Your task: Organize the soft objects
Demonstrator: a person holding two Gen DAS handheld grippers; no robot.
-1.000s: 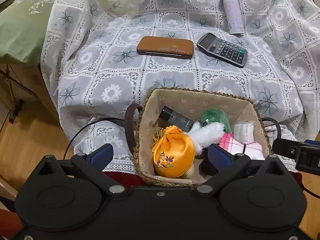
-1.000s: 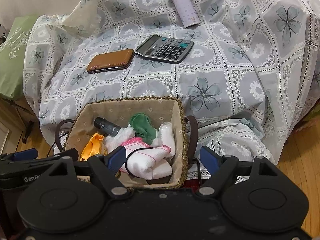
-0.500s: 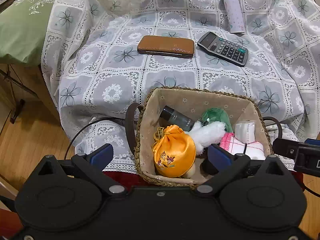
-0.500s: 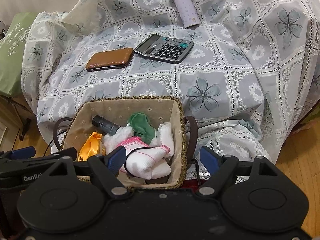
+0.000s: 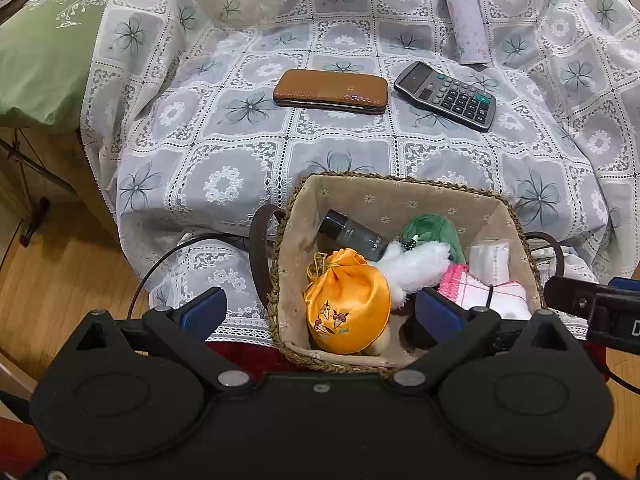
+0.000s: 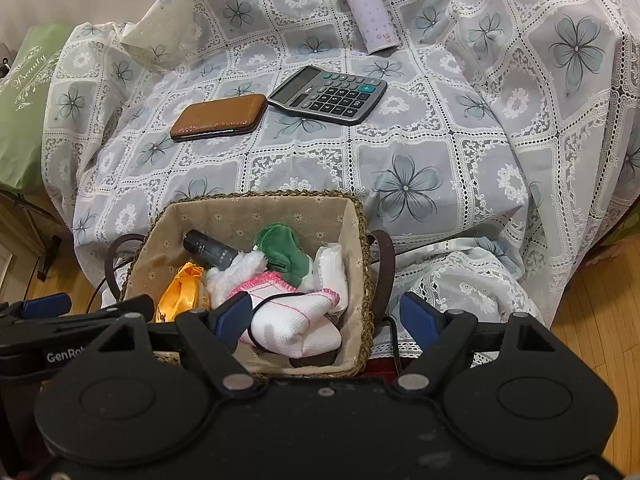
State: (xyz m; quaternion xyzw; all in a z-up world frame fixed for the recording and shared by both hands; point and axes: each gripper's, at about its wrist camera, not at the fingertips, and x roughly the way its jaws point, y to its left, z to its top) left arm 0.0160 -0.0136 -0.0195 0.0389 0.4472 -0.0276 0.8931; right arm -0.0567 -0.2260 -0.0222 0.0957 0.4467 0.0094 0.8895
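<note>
Grippers hang side by side over a woven basket (image 5: 404,184) at the near edge of a cloth-covered surface. The left gripper (image 5: 320,312) has its jaws spread wide and holds nothing: 1 blue pad (image 5: 202,312) hangs over the lace cloth (image 5: 224,152) outside the basket's left rim, the other over the inside of the basket beside an orange satin pouch (image 5: 348,308). The right gripper (image 6: 326,316) is likewise released, its jaws wide apart: 1 pad (image 6: 232,316) hovers over the white and pink knit cloth (image 6: 296,320), the other outside the right rim near the brown handle (image 6: 386,268). Whether that pad brushes the knit cloth cannot be told from this angle.

Inside the basket the soft things are heaped together: the pouch at the near left, a white plush toy (image 5: 412,268) in the middle, a green plush piece (image 6: 286,250) behind it, the knit cloth at the near right, and a white tissue pack (image 6: 330,268) against the right wall. A dark bottle (image 6: 210,250) lies tilted toward the far left corner.

Farther back on the cloth lie a brown wallet (image 6: 220,116) and a calculator (image 6: 328,94) close together, with a lilac flask (image 6: 366,8) near the far edge.
</note>
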